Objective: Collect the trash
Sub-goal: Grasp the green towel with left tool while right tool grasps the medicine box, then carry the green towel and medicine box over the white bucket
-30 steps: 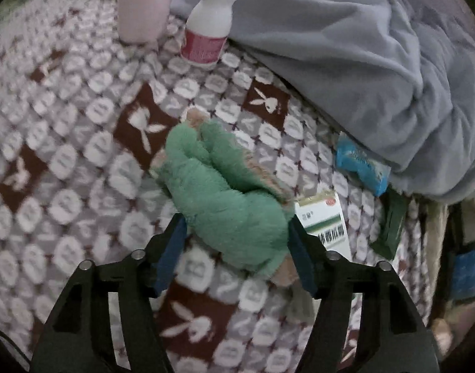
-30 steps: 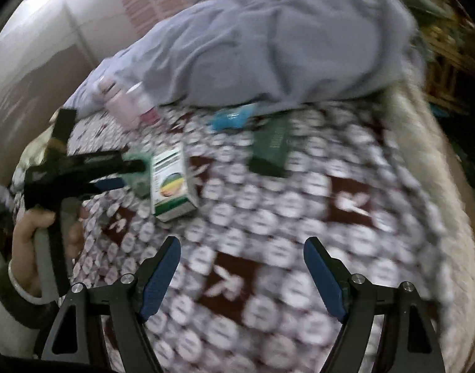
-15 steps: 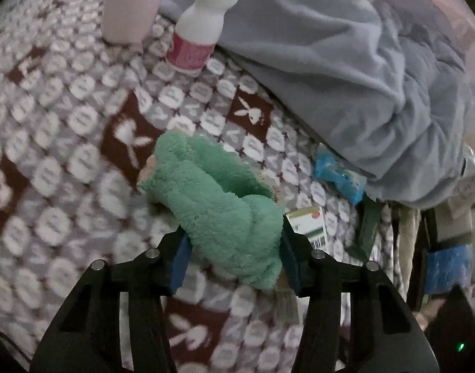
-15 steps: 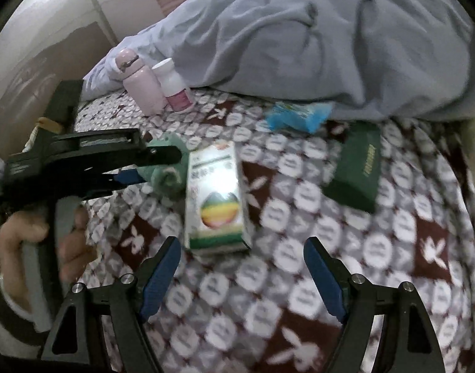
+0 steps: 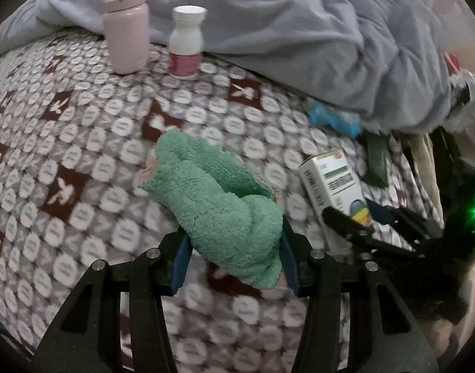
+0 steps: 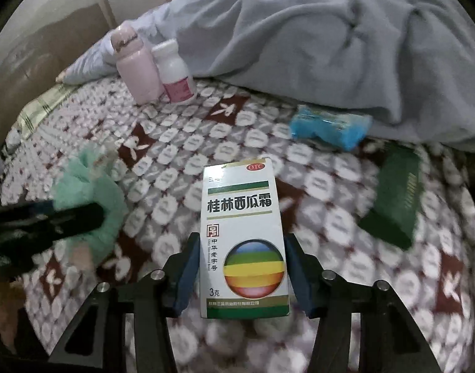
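Right wrist: patterned bedspread (image 6: 324, 186), grey duvet (image 6: 299, 37).

Left claw (image 5: 234, 248): we closed it onto green towel (image 5: 219, 205), now lifted | Right claw (image 6: 240, 275): we advanced it, jaws closing around medicine box (image 6: 242, 236)

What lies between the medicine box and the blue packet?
Only bare patterned bedspread lies between the medicine box and the blue packet, in the right wrist view.

The left gripper (image 5: 234, 258) jaws clamp a green fuzzy sock (image 5: 219, 205) above the patterned blanket (image 5: 82, 143)
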A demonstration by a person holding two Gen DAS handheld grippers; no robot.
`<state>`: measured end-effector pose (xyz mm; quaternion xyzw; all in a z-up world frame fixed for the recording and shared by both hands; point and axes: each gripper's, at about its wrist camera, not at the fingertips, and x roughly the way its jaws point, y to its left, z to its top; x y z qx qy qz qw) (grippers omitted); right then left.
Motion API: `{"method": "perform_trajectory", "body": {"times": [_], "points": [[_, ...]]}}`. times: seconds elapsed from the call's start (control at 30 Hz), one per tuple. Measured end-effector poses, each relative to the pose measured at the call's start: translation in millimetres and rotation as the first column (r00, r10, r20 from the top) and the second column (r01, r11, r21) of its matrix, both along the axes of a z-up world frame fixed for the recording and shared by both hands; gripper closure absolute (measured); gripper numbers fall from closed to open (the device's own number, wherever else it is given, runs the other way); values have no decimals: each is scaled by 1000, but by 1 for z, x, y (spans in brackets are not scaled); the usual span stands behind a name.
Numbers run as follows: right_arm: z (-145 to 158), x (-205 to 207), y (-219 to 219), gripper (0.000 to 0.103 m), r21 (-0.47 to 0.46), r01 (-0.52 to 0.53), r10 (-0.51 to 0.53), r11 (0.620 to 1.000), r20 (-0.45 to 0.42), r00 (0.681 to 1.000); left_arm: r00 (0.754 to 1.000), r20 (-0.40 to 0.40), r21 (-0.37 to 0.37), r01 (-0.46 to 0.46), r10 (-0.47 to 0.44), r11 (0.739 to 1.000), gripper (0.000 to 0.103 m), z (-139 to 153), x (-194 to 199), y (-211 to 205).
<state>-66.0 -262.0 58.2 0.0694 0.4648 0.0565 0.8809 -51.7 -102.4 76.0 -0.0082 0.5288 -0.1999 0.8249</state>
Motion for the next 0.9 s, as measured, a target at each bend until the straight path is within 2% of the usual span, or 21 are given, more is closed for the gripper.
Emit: {"method": "perform_trajectory", "body": {"times": [0.4, 0.9], "points": [[39, -95, -63, 52, 40, 133, -136, 990, 69, 988, 991, 68, 12, 113, -113, 994, 55, 21, -55, -61], [51, -156, -105, 52, 63, 240, -245, 969, 98, 965, 968, 124, 62, 210, -216, 976, 55, 34, -103, -114]]}}
